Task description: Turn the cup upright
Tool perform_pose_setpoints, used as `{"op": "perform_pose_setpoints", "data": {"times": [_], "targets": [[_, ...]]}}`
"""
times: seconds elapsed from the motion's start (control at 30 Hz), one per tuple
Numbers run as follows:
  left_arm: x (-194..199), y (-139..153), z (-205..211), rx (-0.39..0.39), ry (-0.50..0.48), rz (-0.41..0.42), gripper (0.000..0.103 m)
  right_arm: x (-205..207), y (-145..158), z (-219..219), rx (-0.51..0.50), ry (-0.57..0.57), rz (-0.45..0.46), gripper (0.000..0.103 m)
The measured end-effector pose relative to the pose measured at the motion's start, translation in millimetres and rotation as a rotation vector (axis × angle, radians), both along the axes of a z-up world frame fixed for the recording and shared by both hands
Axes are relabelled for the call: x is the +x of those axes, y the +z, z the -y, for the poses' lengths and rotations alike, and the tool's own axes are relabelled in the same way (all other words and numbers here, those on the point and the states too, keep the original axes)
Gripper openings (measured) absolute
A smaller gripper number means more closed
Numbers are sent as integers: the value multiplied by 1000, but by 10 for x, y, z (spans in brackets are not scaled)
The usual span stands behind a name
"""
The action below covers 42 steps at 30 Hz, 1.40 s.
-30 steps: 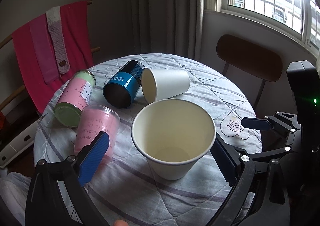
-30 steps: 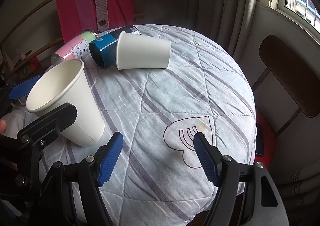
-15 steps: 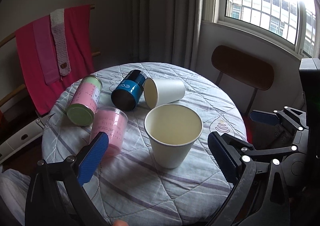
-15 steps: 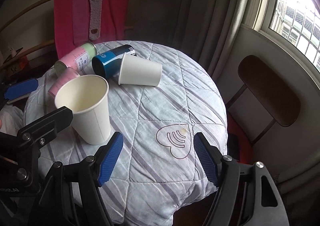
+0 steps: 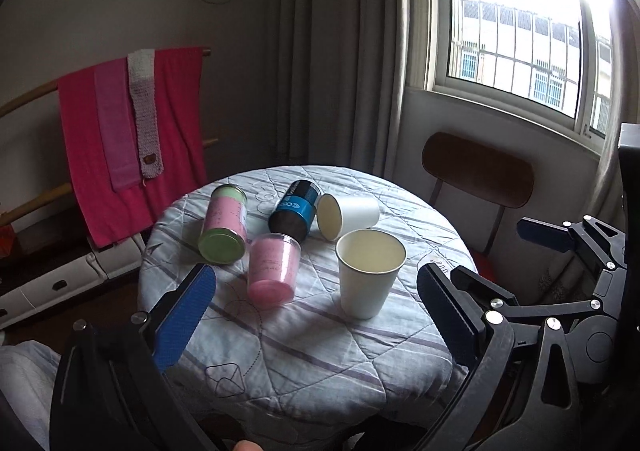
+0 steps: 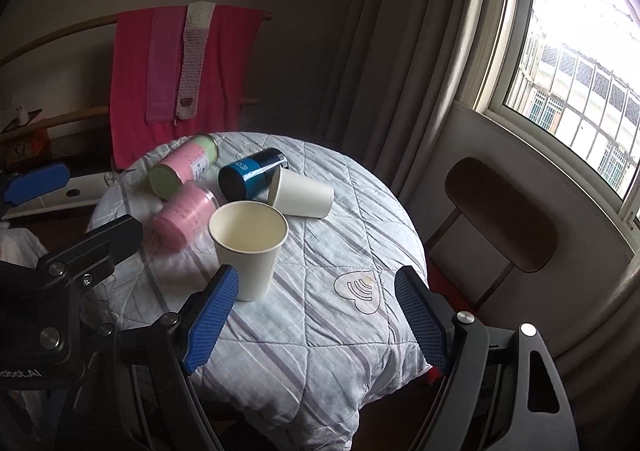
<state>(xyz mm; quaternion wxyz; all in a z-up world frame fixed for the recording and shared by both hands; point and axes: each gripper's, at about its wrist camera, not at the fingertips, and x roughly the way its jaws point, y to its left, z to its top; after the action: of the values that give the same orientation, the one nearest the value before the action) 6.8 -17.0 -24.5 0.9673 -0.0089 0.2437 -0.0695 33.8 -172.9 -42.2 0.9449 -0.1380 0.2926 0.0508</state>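
Paper cup now stands upright near the round table's front edge, freed since you drew both the left gripper and right gripper back, jaws apart and empty, so the flip looks complete.

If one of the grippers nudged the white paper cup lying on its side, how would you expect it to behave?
The white paper cup lying on its side would probably roll in a curve, since it tapers from rim to base. It looks thin-walled and empty, so likely light and easily crushed by a firm squeeze. The blue cylindrical can right beside its rim might block rolling that way.
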Motion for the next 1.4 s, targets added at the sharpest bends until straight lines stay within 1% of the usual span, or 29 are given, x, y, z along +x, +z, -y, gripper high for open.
{"op": "perform_pose_setpoints", "data": {"times": [0.13,0.27,0.37,0.43,0.5,0.63,0.77,0.83,0.93,1.07,1.2,1.23,1.3,1.4], "targets": [[-194,138,-185,20,36,66,103,-212,133,-145,5,-22,86,82],[-353,254,-368,14,70,126,103,-427,253,-255,26,-55,195,82],[-465,297,-480,-11,66,152,103,-560,309,-328,39,-72,269,82],[-514,304,-515,0,71,162,103,-626,330,-363,44,-89,303,82],[-543,293,-533,15,73,156,103,-661,344,-387,62,-99,314,82],[-575,257,-572,25,70,141,103,-705,313,-417,98,-108,313,83],[-561,235,-592,64,101,127,103,-748,267,-438,122,-116,293,83],[-548,233,-613,82,111,119,103,-755,254,-439,155,-112,262,83],[-510,224,-673,88,109,99,103,-719,223,-458,210,-111,221,83],[-423,185,-789,99,109,65,103,-679,222,-528,220,-141,206,83],[-351,154,-905,120,119,58,103,-624,209,-580,239,-164,186,83],[-332,148,-929,122,116,55,103,-607,201,-602,234,-163,182,83],[-287,144,-992,93,99,47,103,-577,185,-634,224,-169,183,83],[-171,120,-1023,69,46,8,103,-520,163,-661,220,-181,165,83]]}}
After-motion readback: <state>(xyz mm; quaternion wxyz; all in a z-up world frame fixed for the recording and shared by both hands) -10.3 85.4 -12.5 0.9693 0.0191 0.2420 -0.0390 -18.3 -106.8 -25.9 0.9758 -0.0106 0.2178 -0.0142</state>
